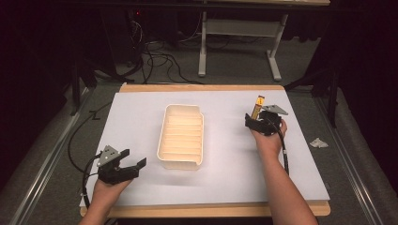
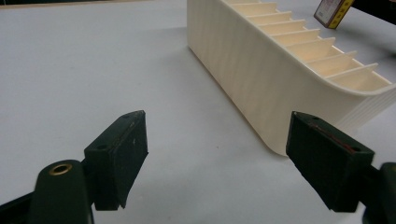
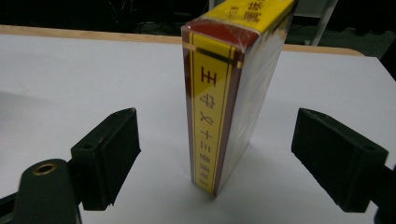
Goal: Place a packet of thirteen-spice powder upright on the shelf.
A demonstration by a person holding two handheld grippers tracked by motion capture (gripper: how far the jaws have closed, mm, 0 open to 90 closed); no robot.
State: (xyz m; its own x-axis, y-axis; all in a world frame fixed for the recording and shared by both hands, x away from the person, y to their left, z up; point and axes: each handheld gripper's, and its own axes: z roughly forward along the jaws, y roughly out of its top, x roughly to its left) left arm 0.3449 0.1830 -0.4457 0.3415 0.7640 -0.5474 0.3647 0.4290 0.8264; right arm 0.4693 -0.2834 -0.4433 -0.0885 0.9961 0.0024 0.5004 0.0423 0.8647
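A cream tray [image 1: 180,136] with several slots stands in the middle of the white sheet; its near wall [image 2: 252,79] runs along the right of the left gripper view. My left gripper [image 1: 135,158] [image 2: 217,126] rests at the front left, open, nothing between its jaws, a little short of the tray's corner. A narrow yellow and red box [image 1: 257,106] [image 3: 233,70] stands upright on its end at the right of the tray; it also shows far off as the box [image 2: 332,11]. My right gripper [image 1: 256,117] [image 3: 217,121] is open with its jaws on either side of the box, not touching it.
The white sheet [image 1: 141,117] covers a wooden table whose edge [image 1: 202,210] shows at the front. A crumpled scrap [image 1: 318,142] lies on the floor at the right. Cables [image 1: 155,61] and a white table frame [image 1: 239,42] stand beyond the far edge.
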